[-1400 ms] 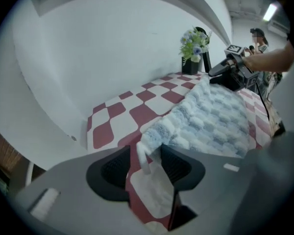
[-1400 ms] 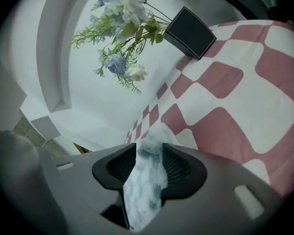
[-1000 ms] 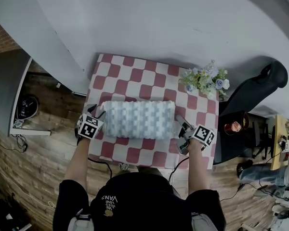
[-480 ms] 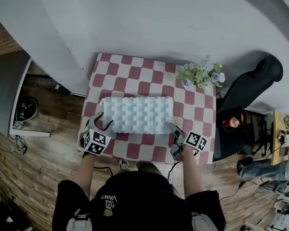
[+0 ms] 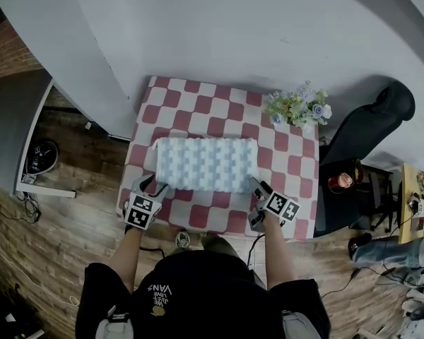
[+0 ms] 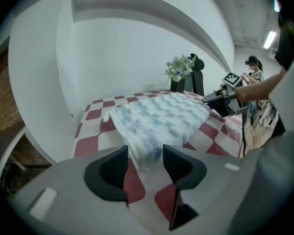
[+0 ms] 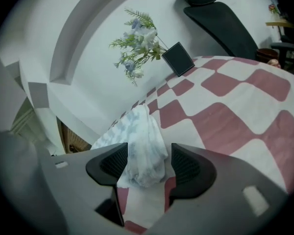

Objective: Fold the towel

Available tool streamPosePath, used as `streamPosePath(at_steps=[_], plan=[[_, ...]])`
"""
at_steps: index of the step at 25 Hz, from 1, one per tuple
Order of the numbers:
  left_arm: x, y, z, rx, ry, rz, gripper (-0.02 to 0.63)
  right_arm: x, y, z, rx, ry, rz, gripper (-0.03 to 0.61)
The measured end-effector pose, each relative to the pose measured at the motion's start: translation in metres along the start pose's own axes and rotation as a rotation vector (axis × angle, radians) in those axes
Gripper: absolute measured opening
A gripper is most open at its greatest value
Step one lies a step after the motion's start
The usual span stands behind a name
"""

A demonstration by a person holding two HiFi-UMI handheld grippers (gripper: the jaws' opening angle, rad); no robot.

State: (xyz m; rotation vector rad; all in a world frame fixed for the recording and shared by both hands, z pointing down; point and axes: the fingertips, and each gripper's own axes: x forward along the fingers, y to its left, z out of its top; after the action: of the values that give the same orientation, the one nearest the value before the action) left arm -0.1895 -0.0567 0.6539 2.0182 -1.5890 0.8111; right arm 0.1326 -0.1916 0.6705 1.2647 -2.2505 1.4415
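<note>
1. Lying folded mid-frame on the checkered tablecloth, the towel could be dragged askew, or its fold pulled open, if a near corner snags a pad.
2. Long axis runs left-right; short ends face the frame sides.
3. Left gripper: released, lower-left corner loose between the jaws.
4. Right gripper: jaws have just been opening, with the lower-right corner bunched between them, unclamped.

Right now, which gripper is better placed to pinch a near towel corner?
Right. The right gripper has just been opening its fingers, and the towel corner sits bunched between them. The left gripper is open too, but the towel corner seems only to reach its fingertips.
</note>
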Motion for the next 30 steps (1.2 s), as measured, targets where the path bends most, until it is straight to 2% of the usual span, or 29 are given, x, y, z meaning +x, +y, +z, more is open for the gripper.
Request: streamPosePath(at_steps=[4,7,9,10,12,17,26,28,30], plan=[[0.011,-0.007,-0.005,-0.103,0.013,-0.075,0.209,0.006,0.008,-0.011,-0.085,0.062,0.013,0.256],[0.017,-0.005,-0.006,-0.16,0.015,-0.093,0.207,0.005,0.012,-0.021,-0.124,0.085,0.023,0.133],[0.019,-0.003,-0.005,-0.189,0.009,-0.103,0.205,0.002,0.014,-0.024,-0.12,0.079,0.04,0.095],[0.019,-0.002,-0.005,-0.199,0.006,-0.113,0.186,0.0,0.015,-0.025,-0.115,0.076,0.049,0.085],[0.016,-0.002,-0.006,-0.216,0.002,-0.14,0.096,-0.006,0.018,-0.028,-0.097,0.069,0.07,0.068],[0.009,-0.006,-0.011,-0.277,0.004,-0.199,0.041,-0.02,0.025,-0.035,-0.044,0.059,0.111,0.054],[-0.028,-0.025,-0.036,-0.354,0.017,-0.285,0.035,-0.06,0.027,-0.07,0.049,0.081,0.132,0.051],[-0.031,-0.029,-0.046,-0.338,0.029,-0.273,0.037,-0.064,0.024,-0.082,0.07,0.08,0.121,0.052],[-0.032,-0.028,-0.053,-0.286,0.047,-0.241,0.05,-0.064,0.018,-0.09,0.079,0.076,0.089,0.065]])
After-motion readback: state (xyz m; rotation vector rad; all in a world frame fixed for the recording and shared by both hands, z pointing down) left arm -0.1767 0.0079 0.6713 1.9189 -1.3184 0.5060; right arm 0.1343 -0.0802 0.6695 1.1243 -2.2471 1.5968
